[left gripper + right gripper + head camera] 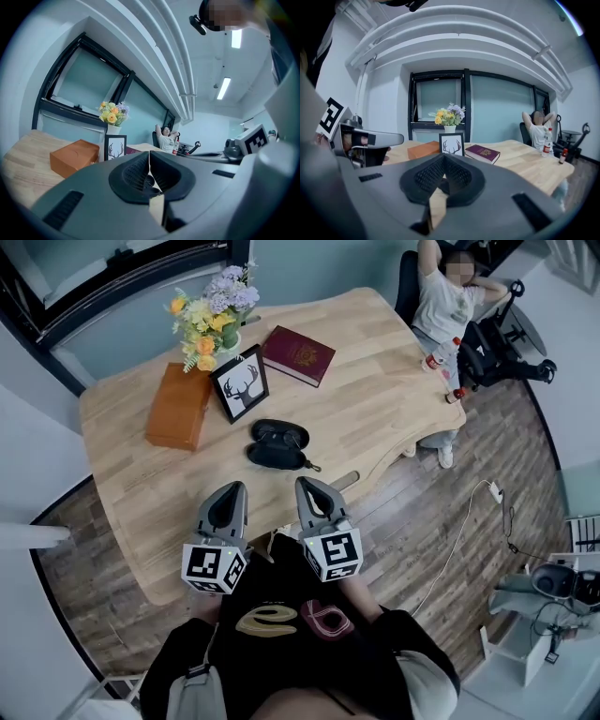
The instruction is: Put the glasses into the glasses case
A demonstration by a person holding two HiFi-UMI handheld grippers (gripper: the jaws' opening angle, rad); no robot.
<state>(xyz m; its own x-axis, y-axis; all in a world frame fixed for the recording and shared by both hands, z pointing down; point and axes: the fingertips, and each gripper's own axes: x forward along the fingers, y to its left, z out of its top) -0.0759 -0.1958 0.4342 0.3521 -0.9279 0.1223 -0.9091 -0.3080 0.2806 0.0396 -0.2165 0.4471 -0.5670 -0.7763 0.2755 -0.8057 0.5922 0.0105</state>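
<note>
A black glasses case [277, 445] lies open near the middle of the pale wooden table [394, 418]. Its two rounded halves are spread like a clamshell, and a short pull trails from its near right corner. It sits just in front of the framed deer print [240, 383], between the orange-brown box [178, 406] and the table's right edge. The far half holds something dark with small glints. From the head view it cannot be told whether these are the glasses (everything there is black on black).

Both gripper views look level across the tabletop, and each gripper's grey body blocks the case from sight. They show only the deer print, the box, the maroon book [298, 355] and the vase of yellow and lilac flowers [211, 315] rising behind the jaws. A person in a white shirt [446, 301] sits at the far end of the table, partly cut off by the picture's top edge, with small bottles [434, 361] on the table beside them.

The left gripper [230, 489] and right gripper [307, 486] hover side by side over the table's near edge, well short of the case. Each points toward it. Each one's ribbed black pads are pressed together along a thin seam, with nothing pinched between them and neither touching the table.
</note>
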